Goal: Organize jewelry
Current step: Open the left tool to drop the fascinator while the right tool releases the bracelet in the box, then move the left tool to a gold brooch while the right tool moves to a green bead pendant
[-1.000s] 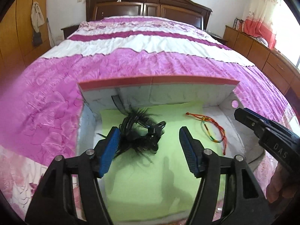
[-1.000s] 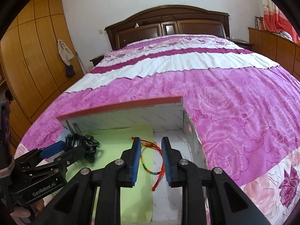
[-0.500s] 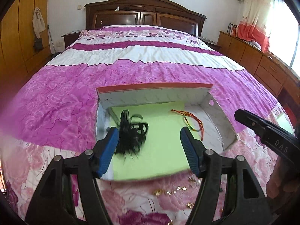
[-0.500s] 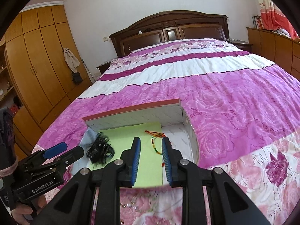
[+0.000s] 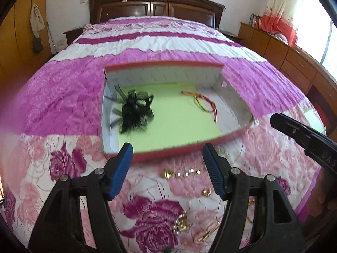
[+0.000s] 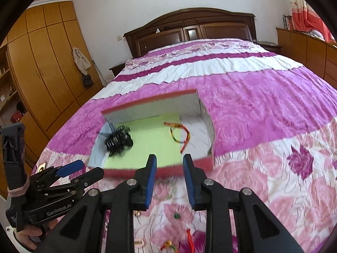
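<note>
A shallow box with a red rim and green liner lies on the bed. In it are a black feathered hair piece at the left and a red braided string bracelet at the right. Both show in the right wrist view: hair piece, bracelet. My left gripper is open and empty, held above the box's near rim. My right gripper is open with a narrow gap and empty, at the near rim. Gold and pearl pieces lie loose on the bedspread below the left gripper.
More loose jewelry lies near the bottom: gold pieces and a green bead with red cord. The pink floral bedspread surrounds the box. Wooden headboard at the far end, wardrobe left, cabinets right.
Both grippers have pulled back from inside the box toward me. The hair piece and bracelet stay in the box. The right gripper's gap has widened a little.
</note>
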Action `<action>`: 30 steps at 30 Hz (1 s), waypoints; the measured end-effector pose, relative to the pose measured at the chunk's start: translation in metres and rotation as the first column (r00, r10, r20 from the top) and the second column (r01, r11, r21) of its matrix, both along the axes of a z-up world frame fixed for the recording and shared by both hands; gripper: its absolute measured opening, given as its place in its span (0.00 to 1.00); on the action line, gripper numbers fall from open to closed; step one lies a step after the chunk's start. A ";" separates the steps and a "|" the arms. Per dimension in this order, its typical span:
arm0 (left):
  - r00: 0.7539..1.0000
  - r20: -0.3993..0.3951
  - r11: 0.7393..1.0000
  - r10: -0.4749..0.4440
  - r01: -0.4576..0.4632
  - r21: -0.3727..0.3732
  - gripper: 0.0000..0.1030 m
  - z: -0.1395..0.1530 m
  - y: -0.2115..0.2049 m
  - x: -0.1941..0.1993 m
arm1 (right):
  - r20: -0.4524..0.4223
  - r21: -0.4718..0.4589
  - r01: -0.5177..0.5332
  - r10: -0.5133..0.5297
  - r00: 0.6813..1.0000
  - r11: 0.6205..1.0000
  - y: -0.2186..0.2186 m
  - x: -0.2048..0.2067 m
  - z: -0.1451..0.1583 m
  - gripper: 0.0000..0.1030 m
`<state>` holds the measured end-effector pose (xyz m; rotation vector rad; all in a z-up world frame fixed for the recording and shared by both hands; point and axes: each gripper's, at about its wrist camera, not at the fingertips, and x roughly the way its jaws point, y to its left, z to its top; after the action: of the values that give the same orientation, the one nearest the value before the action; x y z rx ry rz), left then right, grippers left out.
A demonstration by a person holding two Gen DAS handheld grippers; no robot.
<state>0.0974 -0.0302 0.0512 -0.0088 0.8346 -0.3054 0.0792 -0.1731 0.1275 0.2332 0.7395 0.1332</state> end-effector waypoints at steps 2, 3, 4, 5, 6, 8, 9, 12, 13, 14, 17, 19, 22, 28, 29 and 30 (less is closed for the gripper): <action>1.000 -0.012 1.000 -0.003 0.003 0.005 0.60 -0.007 0.000 -0.003 | -0.012 0.000 -0.002 0.002 1.000 1.000 0.000 -0.005 -0.006 0.28; 1.000 -0.019 1.000 -0.004 0.004 0.008 0.60 -0.010 0.000 -0.004 | -0.024 0.000 -0.002 0.002 1.000 1.000 -0.001 -0.008 -0.011 0.28; 1.000 -0.024 1.000 -0.004 0.004 0.010 0.59 -0.012 0.000 -0.005 | -0.034 0.000 -0.003 0.003 0.999 1.000 -0.001 -0.010 -0.015 0.28; 0.999 -0.035 1.000 -0.002 0.002 0.015 0.59 -0.017 0.000 -0.005 | -0.042 0.001 -0.003 0.003 0.999 1.000 -0.001 -0.011 -0.018 0.28; 0.999 -0.041 1.000 0.001 0.000 0.017 0.59 -0.021 -0.001 -0.005 | -0.055 0.002 -0.004 0.004 0.998 1.000 -0.001 -0.013 -0.023 0.28; 0.999 -0.054 1.000 0.003 -0.002 0.020 0.59 -0.028 0.000 -0.004 | -0.077 0.005 -0.004 0.005 0.997 1.000 -0.001 -0.016 -0.032 0.28; 0.998 -0.059 1.000 0.001 0.000 0.020 0.59 -0.031 0.000 -0.004 | -0.084 0.006 -0.004 0.005 0.996 1.000 -0.002 -0.017 -0.035 0.28; 0.997 -0.072 0.999 0.001 0.001 0.035 0.58 -0.042 -0.002 -0.003 | -0.108 0.012 -0.001 0.002 0.994 1.000 -0.003 -0.019 -0.046 0.28; 0.997 -0.074 0.999 0.001 0.002 0.040 0.57 -0.043 -0.003 -0.002 | -0.115 0.012 0.001 0.000 0.993 1.000 -0.004 -0.019 -0.049 0.28; 0.997 -0.079 0.999 -0.002 0.006 0.047 0.55 -0.047 -0.004 -0.002 | -0.125 0.012 0.005 -0.004 0.992 1.000 -0.005 -0.020 -0.054 0.28; 0.996 -0.093 0.999 -0.009 0.014 0.052 0.42 -0.053 -0.006 0.001 | -0.150 0.021 0.009 -0.006 0.989 1.000 -0.006 -0.020 -0.064 0.28; 0.995 -0.100 0.999 -0.010 0.016 0.052 0.37 -0.057 -0.007 0.003 | -0.161 0.024 0.009 -0.005 0.987 1.000 -0.007 -0.019 -0.070 0.28; 0.994 -0.113 0.999 -0.014 0.019 0.047 0.34 -0.063 -0.006 0.006 | -0.178 0.029 0.005 0.000 0.984 1.000 -0.006 -0.019 -0.076 0.28; 0.993 -0.116 0.999 -0.023 0.028 0.041 0.34 -0.071 -0.009 0.010 | -0.186 0.042 -0.015 0.023 0.982 0.999 -0.003 -0.018 -0.083 0.28; 0.993 -0.115 0.999 -0.023 0.028 0.045 0.34 -0.072 -0.010 0.010 | -0.186 0.044 -0.019 0.027 0.982 0.999 -0.003 -0.018 -0.084 0.28; 0.993 -0.113 0.998 -0.023 0.028 0.047 0.34 -0.073 -0.010 0.011 | -0.187 0.045 -0.021 0.029 0.982 0.999 -0.003 -0.018 -0.084 0.28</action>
<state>0.1081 -0.0405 -0.0215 0.0305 0.9544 -0.3107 0.0615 -0.1757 0.0431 0.2796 0.9277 0.1524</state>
